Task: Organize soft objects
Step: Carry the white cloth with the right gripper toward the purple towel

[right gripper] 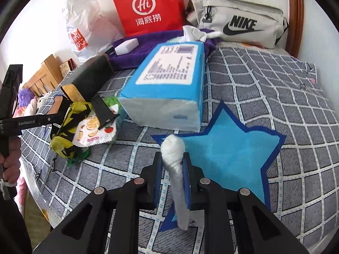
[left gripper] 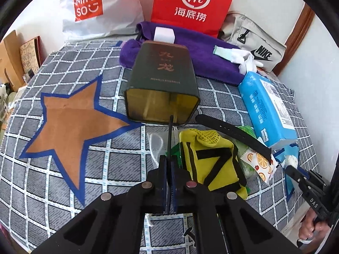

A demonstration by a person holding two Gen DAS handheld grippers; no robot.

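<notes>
My left gripper (left gripper: 169, 158) is shut on a thin black cable tie (left gripper: 170, 131) that points up toward the open mouth of a dark green tin (left gripper: 162, 84) lying on its side. A yellow mesh pouch (left gripper: 211, 158) lies just right of it, beside a black strap (left gripper: 233, 131) and a fruit-print packet (left gripper: 260, 163). My right gripper (right gripper: 172, 158) is shut on a white rolled cloth (right gripper: 174, 154), held above the blue star patch (right gripper: 228, 158). A blue tissue pack (right gripper: 169, 84) lies just beyond. The brown star patch (left gripper: 70, 118) lies left of the tin.
A purple towel (left gripper: 190, 48) with a white block and white gloves (left gripper: 245, 58) lies at the back of the checked bed. A red paper bag (left gripper: 190, 4), a white Miniso bag (left gripper: 93, 6) and a grey Nike bag (right gripper: 239, 21) stand against the wall.
</notes>
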